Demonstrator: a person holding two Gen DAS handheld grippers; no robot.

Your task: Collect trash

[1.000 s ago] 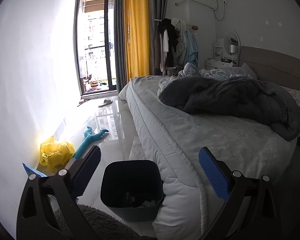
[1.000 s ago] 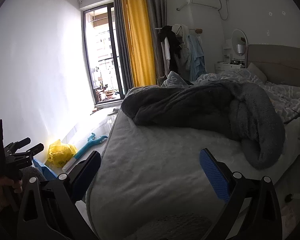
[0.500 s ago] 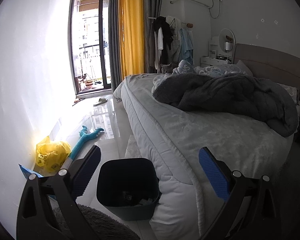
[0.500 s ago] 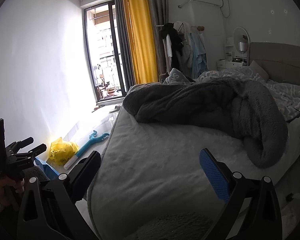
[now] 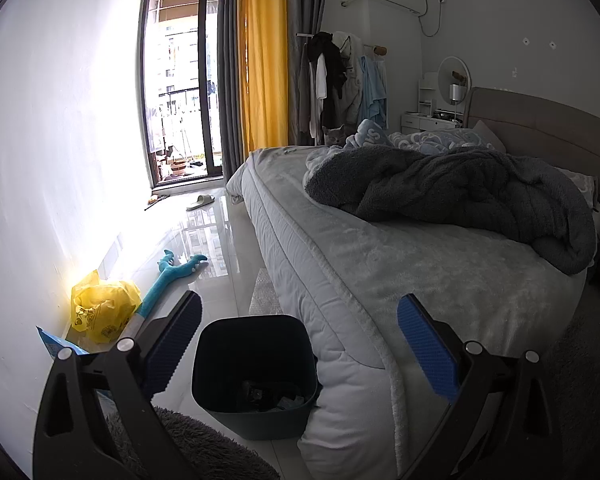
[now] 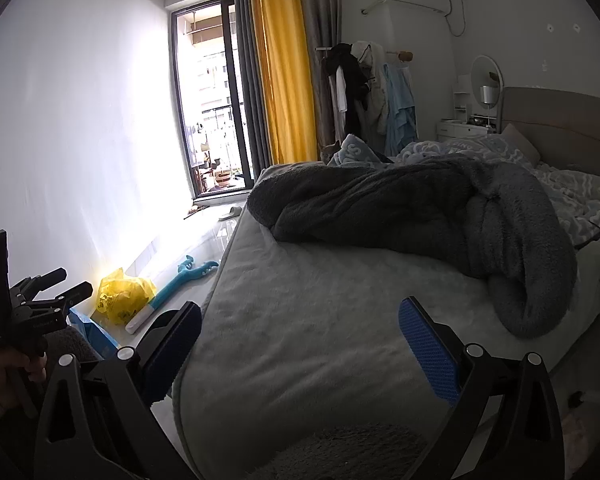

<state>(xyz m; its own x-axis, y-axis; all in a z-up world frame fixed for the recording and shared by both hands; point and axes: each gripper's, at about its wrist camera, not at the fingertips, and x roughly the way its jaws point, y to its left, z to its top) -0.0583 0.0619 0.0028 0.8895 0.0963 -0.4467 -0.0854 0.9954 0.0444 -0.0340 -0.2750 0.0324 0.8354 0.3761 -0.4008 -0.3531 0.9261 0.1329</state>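
Observation:
A dark bin (image 5: 256, 372) with scraps in its bottom stands on the white floor against the corner of the bed (image 5: 380, 280). My left gripper (image 5: 300, 344) hangs open above and just behind the bin, holding nothing. A crumpled yellow plastic bag (image 5: 100, 308) lies by the left wall beside a blue packet (image 5: 54, 346). My right gripper (image 6: 300, 350) is open and empty over the bed's grey cover (image 6: 320, 320). The yellow bag (image 6: 122, 294) also shows at its left, and a hand holds the left gripper (image 6: 52, 292) there.
A teal plush toy (image 5: 172, 276) lies on the floor past the bag. A dark shaggy rug (image 5: 196, 452) is near the bin. A grey blanket (image 5: 460, 196) is heaped on the bed, a cat (image 5: 334, 136) behind it. A slipper (image 5: 200, 201) lies by the balcony door.
Both cameras have drifted slightly, so the bin and bed corner sit a little lower and nearer in the left wrist view. Both grippers stayed open and empty.

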